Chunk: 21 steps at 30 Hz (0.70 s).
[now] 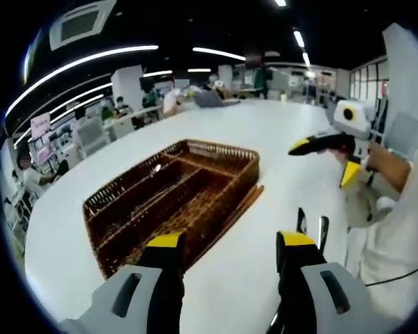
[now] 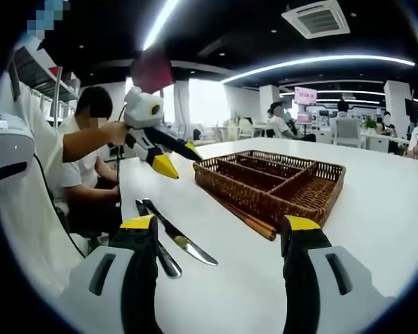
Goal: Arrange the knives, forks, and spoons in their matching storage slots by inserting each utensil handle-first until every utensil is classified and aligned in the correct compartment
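While both jaws gape, wicker tray [image 2: 279, 182], knives [image 2: 174, 240], no legible labels.

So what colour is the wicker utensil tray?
Dark brown woven wicker tray, seen best in the right gripper view.

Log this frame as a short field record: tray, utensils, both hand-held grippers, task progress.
tray: wicker basket with compartments, on white table
utensils: knives on the table beside the basket, none slotted
left hand-held gripper: open, empty
right hand-held gripper: open, empty, near the knives
progress: sorting not yet begun
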### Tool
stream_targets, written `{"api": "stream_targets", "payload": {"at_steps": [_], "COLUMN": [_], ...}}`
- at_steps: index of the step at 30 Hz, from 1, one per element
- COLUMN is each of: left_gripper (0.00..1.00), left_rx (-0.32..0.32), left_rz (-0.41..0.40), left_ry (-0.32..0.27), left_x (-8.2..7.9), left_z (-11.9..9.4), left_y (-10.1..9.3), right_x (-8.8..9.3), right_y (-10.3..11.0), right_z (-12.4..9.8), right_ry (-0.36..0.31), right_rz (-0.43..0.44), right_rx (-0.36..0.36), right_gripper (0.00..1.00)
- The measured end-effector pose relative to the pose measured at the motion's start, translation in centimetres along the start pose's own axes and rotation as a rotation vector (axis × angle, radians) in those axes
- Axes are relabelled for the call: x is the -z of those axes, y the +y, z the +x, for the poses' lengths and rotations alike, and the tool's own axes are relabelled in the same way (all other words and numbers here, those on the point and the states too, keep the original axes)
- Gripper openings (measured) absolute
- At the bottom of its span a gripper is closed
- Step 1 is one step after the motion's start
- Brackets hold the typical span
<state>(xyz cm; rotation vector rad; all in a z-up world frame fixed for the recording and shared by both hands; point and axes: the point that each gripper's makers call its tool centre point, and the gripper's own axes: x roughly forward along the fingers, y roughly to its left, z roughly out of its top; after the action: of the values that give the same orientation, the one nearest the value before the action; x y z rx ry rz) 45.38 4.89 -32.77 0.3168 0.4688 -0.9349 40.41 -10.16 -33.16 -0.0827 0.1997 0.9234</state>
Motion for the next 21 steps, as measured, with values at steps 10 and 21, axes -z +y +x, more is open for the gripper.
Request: {"api": "stream_targets", "payload": {"at_steps": [10, 21], "left_gripper": [0.51, 0.5], "left_rx": [0.011, 0.004], "left_rz": [-0.03, -0.055], "left_ry": [-0.024, -0.038], "left_x": [0.4, 1.6], "left_z": [-0.2, -0.4], "left_y": [-0.6, -1.2], "right_x": [0.1, 0.6], "right_y": [0.3, 0.6], "right_z": [0.2, 0.8], "right_ry": [0.014, 0.035], "right_rz": [-0.006, -0.009], "right_rx": [-0.007, -0.022], "right_gripper": [0.74, 0.74]}}
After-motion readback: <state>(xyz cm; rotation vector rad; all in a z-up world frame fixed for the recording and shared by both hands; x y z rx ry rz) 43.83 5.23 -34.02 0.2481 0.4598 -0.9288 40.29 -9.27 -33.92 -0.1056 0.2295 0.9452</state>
